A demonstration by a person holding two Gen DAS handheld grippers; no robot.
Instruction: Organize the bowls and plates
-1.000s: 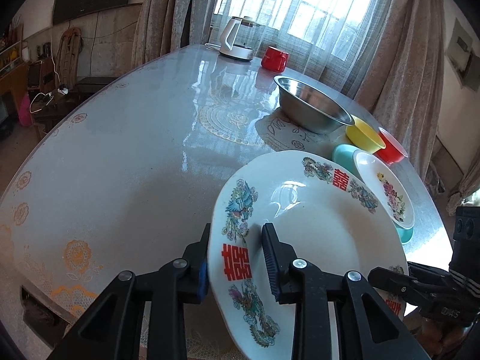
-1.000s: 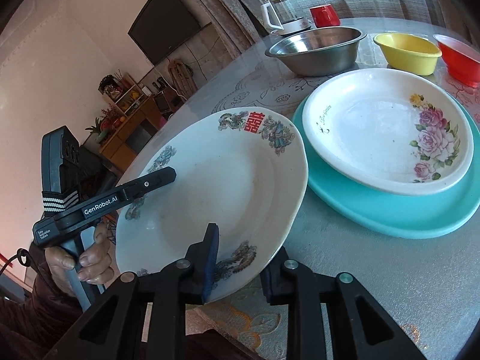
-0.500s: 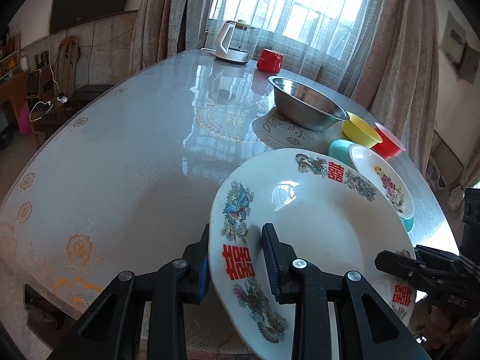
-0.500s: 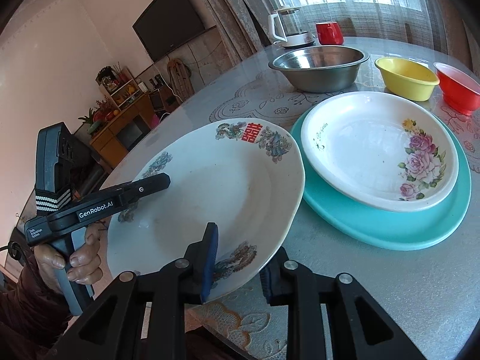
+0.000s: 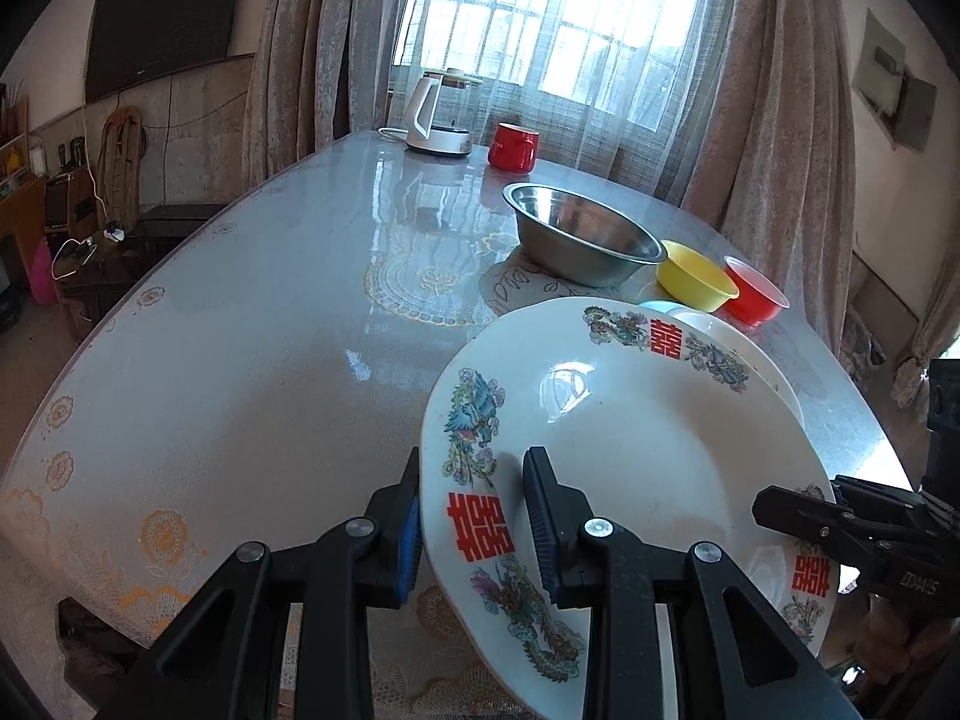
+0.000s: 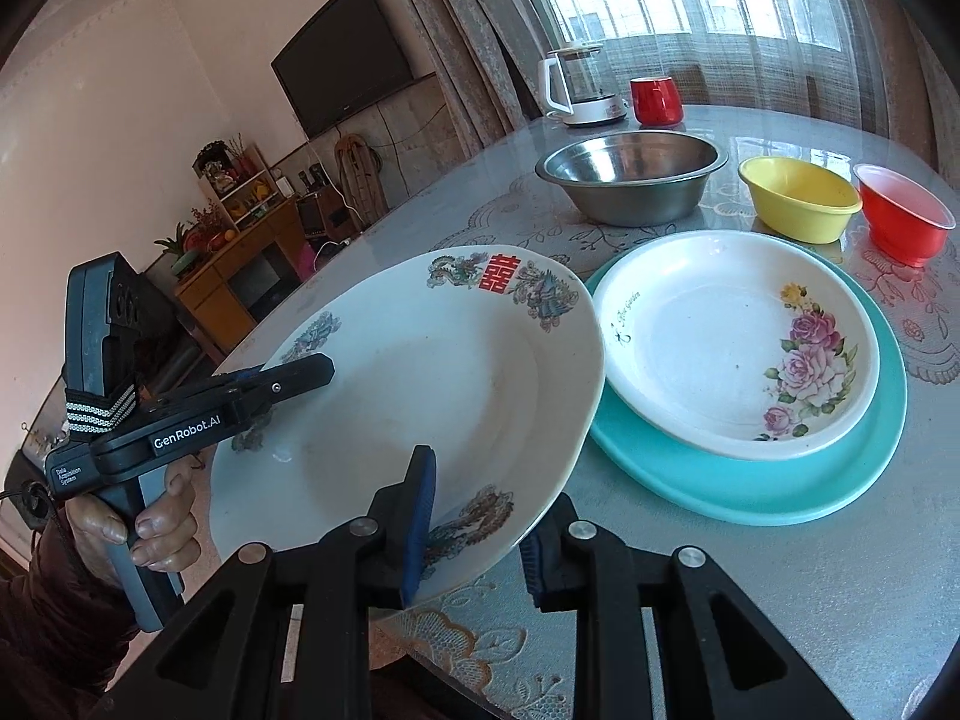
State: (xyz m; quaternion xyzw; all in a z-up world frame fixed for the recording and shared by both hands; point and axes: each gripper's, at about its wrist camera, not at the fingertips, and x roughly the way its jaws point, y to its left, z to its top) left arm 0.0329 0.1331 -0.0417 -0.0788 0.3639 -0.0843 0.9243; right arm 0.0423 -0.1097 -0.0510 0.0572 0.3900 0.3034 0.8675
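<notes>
Both grippers on the same plate, white with red characters and dragon/phoenix print; left gripper clamps its near-left rim, 1 finger under, 1 over on the inner face; right gripper clamps the opposite rim, left finger on the inner face, the other below the edge; from the right wrist I see my left gripper's tip resting across the plate's far-left rim, my hand on its handle.

Plate is off the table, tilted, its far edge overlapping the rose plate; whether they touch I cannot tell; rose plate sits inside the teal plate, both flat on the table.

Behind them: steel bowl, yellow bowl, red bowl in 1 row, each apart from the next; kettle and red mug at the far edge by the window.
</notes>
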